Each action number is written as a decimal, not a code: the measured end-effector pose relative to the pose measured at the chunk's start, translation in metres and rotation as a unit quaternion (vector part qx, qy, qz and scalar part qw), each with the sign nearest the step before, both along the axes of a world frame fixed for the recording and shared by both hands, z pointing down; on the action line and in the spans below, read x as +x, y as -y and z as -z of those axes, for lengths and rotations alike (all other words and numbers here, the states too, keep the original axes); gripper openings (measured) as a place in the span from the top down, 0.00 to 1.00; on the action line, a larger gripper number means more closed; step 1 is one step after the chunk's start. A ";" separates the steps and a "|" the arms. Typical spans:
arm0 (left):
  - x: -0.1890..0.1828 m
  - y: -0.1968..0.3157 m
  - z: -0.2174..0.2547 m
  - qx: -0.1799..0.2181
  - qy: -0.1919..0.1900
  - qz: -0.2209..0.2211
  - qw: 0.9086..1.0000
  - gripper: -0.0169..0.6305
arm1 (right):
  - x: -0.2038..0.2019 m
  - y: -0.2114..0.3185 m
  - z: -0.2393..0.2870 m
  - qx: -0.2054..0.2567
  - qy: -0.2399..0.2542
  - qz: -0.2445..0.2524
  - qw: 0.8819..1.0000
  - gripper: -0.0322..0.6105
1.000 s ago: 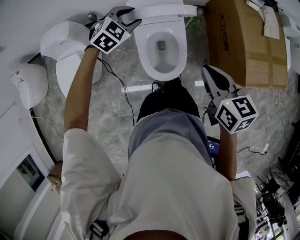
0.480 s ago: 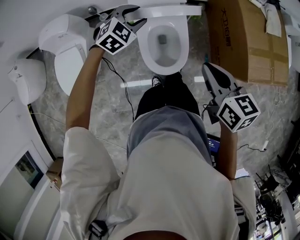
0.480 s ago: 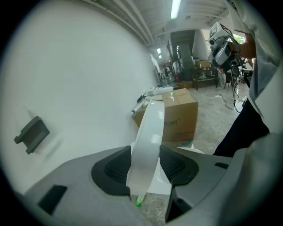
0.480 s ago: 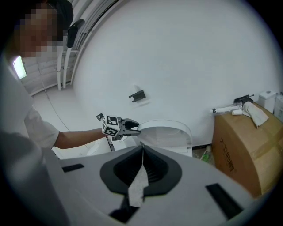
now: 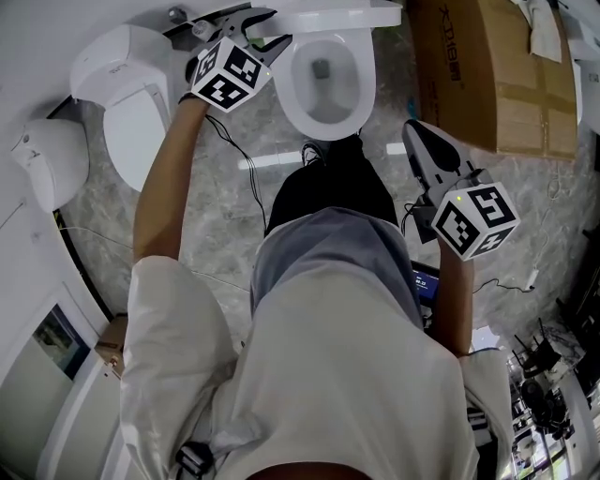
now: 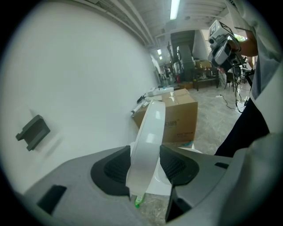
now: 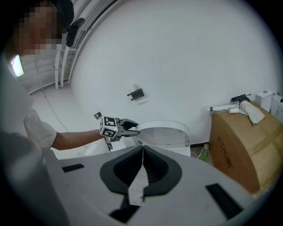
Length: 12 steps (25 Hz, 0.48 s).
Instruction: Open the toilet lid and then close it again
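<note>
Toilet lid stands up by the wall, above the open bowl. The left gripper squeezes its edge. The right gripper is closed on nothing, well apart. Opening looks done; next, pull the lid down slowly.

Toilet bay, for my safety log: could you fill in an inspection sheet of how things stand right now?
Surface: grey marbled floor.
Job's things: toilet lid raised upright; toilet bowl open.
Clutter: cardboard box beside the toilet, white cloth on top; second toilet on the other side.
Grippers: left gripper clamps the lid's edge between its fingers; right gripper shut, empty, apart from the toilet.
Cables: black cable trails across the floor.
Surroundings: white wall with a dark bracket.
</note>
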<state>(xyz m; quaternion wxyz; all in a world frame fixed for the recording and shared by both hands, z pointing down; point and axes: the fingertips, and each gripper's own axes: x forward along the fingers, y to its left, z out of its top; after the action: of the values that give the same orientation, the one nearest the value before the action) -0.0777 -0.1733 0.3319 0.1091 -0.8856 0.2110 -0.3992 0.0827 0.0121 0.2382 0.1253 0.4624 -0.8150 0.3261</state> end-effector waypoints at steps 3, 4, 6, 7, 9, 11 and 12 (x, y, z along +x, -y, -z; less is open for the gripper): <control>0.000 -0.006 -0.004 0.005 -0.001 0.003 1.000 0.68 | -0.003 -0.002 -0.002 0.002 -0.001 0.001 1.000 0.93; 0.000 -0.008 -0.005 0.007 -0.002 0.004 1.000 0.68 | -0.004 -0.003 -0.002 0.002 -0.002 0.002 1.000 0.93; -0.003 -0.014 -0.007 0.010 -0.002 0.004 1.000 0.68 | -0.009 -0.008 -0.003 0.002 -0.005 0.003 1.000 0.93; -0.005 -0.017 -0.007 0.011 -0.002 0.004 1.000 0.68 | -0.012 -0.010 -0.003 0.001 -0.005 0.003 1.000 0.93; -0.006 -0.021 -0.008 0.014 0.000 0.003 1.000 0.68 | -0.015 -0.013 -0.004 0.000 -0.006 0.002 1.000 0.93; -0.003 -0.023 -0.010 0.016 0.000 0.002 1.000 0.68 | -0.016 -0.013 -0.006 -0.002 -0.005 0.002 1.000 0.93; -0.001 -0.023 -0.011 0.016 -0.001 0.002 1.000 0.68 | -0.016 -0.014 -0.007 -0.003 -0.005 0.002 1.000 0.93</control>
<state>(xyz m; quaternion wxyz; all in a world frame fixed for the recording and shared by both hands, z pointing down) -0.0789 -0.1502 0.3427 0.1224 -0.8835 0.2197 -0.3951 0.0670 0.0258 0.2448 0.1312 0.4621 -0.8142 0.3261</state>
